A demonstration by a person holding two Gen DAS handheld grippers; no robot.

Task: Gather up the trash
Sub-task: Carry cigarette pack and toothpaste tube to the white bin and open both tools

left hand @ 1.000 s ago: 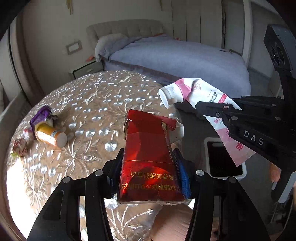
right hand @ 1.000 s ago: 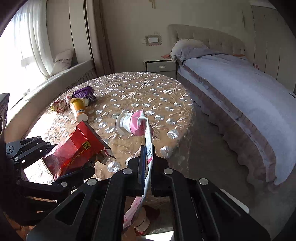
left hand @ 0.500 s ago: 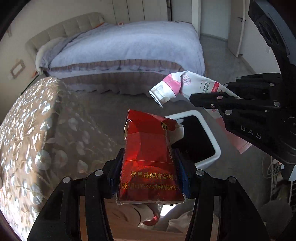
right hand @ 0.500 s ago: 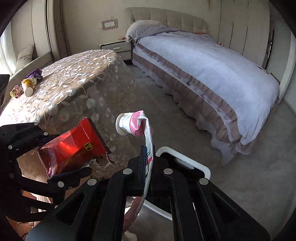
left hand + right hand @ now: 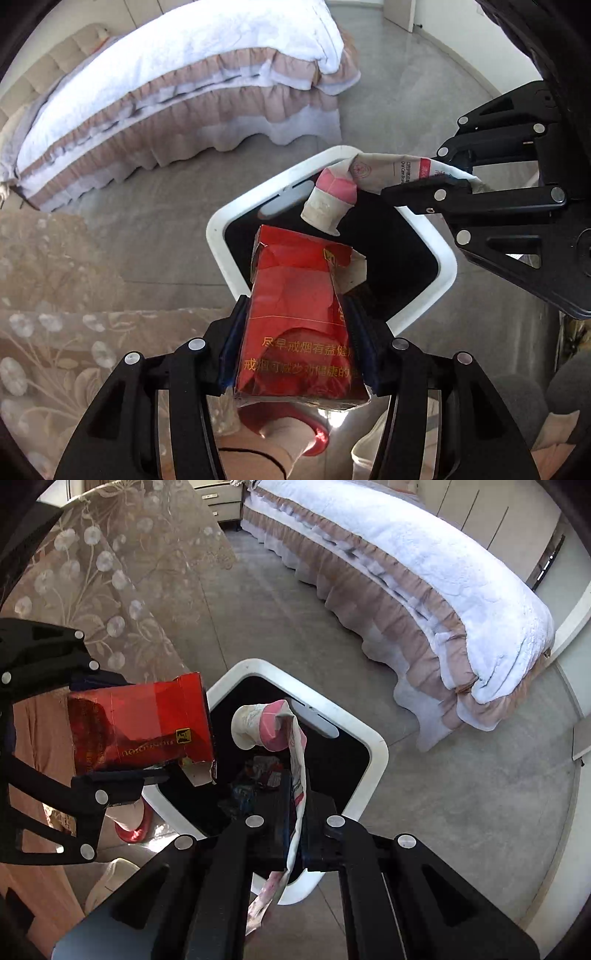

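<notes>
while both hang over the white-rimmed trash bin (image 5: 445, 273), left gripper (image 5: 299, 350) clamps a red cigarette pack (image 5: 295, 317); right gripper (image 5: 295, 823) pinches a squeezed pink-and-white tube (image 5: 275, 725).

On my feeds, both units match. The left gripper (image 5: 295, 325) is matte black plastic with angular open-frame linkages, round silver screw heads at the joints and blue pads (image 5: 231, 347) lining its fingers. My right gripper (image 5: 295, 812) shows the same black frame, silver screws and a blue pad edge inside one finger.
</notes>
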